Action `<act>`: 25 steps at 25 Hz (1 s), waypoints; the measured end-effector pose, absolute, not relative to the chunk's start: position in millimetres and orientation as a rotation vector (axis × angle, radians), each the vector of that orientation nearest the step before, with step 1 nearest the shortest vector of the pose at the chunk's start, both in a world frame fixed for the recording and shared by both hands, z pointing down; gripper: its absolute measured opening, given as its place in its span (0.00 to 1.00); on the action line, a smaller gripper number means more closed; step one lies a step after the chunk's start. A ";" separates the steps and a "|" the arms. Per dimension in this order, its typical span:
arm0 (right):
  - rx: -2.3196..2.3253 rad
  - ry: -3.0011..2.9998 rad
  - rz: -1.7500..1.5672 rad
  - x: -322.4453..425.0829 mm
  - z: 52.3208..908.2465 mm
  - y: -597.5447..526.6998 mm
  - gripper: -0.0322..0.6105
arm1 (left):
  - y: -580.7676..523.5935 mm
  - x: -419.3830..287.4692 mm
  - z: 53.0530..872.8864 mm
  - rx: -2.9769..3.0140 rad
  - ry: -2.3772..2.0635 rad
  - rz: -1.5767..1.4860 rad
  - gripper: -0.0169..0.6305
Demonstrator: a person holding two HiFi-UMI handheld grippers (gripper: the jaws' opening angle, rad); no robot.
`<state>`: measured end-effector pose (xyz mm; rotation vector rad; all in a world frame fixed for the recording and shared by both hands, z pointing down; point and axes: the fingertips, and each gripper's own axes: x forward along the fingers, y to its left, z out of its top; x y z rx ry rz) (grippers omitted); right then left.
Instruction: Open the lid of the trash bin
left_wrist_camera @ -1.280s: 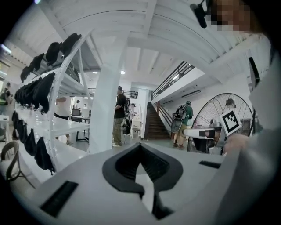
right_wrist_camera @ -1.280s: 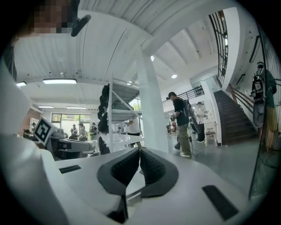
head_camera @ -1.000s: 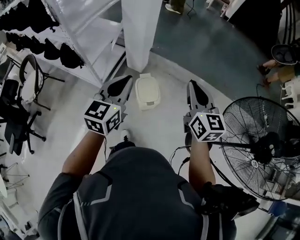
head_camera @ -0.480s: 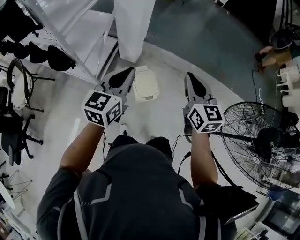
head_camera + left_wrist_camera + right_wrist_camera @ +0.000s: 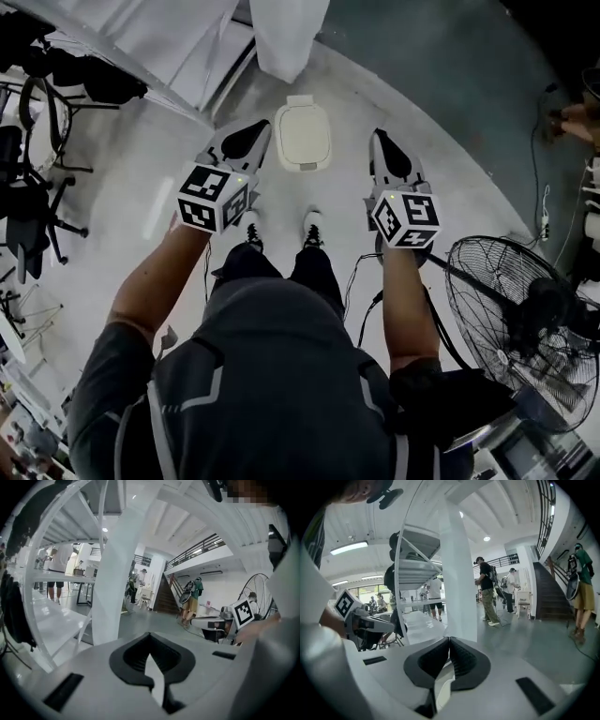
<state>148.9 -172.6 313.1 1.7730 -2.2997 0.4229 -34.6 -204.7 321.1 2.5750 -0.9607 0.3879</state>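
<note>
A small cream trash bin [image 5: 303, 137] stands on the pale floor, lid down, straight ahead of the person's feet. My left gripper [image 5: 263, 126] hangs in the air just left of the bin, jaws shut on nothing. My right gripper [image 5: 377, 136] is level with it on the bin's right side, also shut and empty. In the left gripper view my left gripper [image 5: 149, 634] points out into the hall, and in the right gripper view my right gripper [image 5: 449, 639] does the same. The bin is out of sight in both gripper views.
A white pillar [image 5: 289, 33] rises just behind the bin. White shelving [image 5: 141, 47] runs to the left, with black chairs [image 5: 23, 216] beyond. A large floor fan [image 5: 520, 323] stands at the right. Other people [image 5: 487, 590] stand farther off in the hall.
The person has stepped closer to the bin, which now lies between the two grippers and nearer in the head view. Both grippers stayed shut. The fan slid toward the lower right.
</note>
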 end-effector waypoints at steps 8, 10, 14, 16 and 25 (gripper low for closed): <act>1.585 -2.304 0.543 149.8 411.0 -181.0 0.09 | -204.1 -13.7 424.5 2.461 -1.065 0.523 0.04; 1.553 -2.279 0.562 148.5 436.9 -181.9 0.09 | -198.7 -9.0 450.6 2.439 -1.056 0.586 0.04; 1.572 -2.182 0.598 157.7 486.4 -183.4 0.09 | -189.4 -4.1 500.3 2.408 -1.034 0.716 0.04; 1.565 -2.157 0.624 157.7 506.4 -183.0 0.09 | -187.0 -4.3 519.1 2.385 -1.033 0.741 0.04; 1.423 -2.146 0.746 138.8 599.3 -166.1 0.09 | -169.7 5.7 591.5 2.265 -1.001 0.740 0.04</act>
